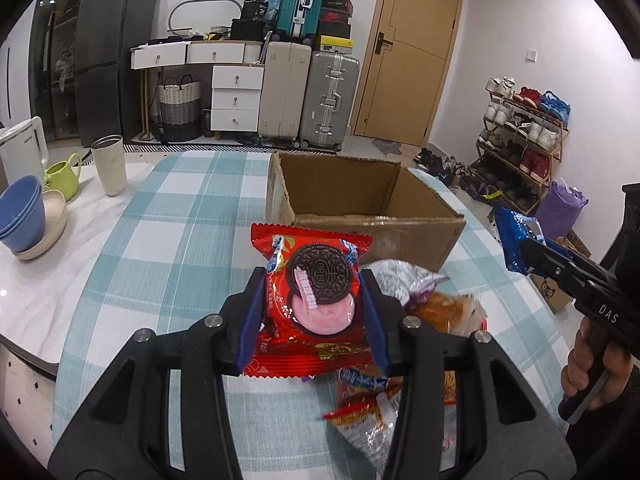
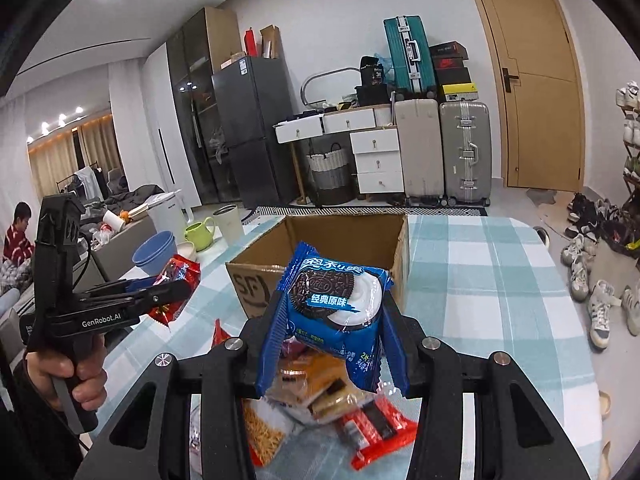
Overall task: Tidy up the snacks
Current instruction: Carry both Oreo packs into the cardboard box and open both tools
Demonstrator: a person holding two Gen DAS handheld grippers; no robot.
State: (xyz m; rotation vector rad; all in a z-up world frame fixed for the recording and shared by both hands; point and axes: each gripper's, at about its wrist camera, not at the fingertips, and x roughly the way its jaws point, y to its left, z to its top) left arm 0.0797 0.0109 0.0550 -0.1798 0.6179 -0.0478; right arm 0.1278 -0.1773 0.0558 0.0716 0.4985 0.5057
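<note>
A living room with stacked suitcases [image 1: 308,96], a white drawer unit [image 1: 236,98] and a wooden door [image 1: 408,48] lies behind a tabletop [image 1: 180,216] covered in a teal-and-white checked cloth. On the cloth stands an open cardboard box [image 1: 360,204], flaps up, with a loose pile of snack packets [image 2: 320,404] on the near side of it. The left gripper [image 1: 314,312] pinches a red Oreo packet [image 1: 312,300] between its blue pads, holding it in the air above the pile, just short of the box's near wall. The right gripper [image 2: 334,328] grips a blue Oreo packet [image 2: 336,312] the same way, also raised over the pile and in front of the box. Each hand shows in the other's view, wrapped around its black handle. At the tabletop's left edge, off the cloth, sit stacked blue bowls [image 1: 22,214], a green mug [image 1: 64,174] and a cream tumbler [image 1: 109,164]. A shoe rack [image 1: 524,136] stands along the right wall.
</note>
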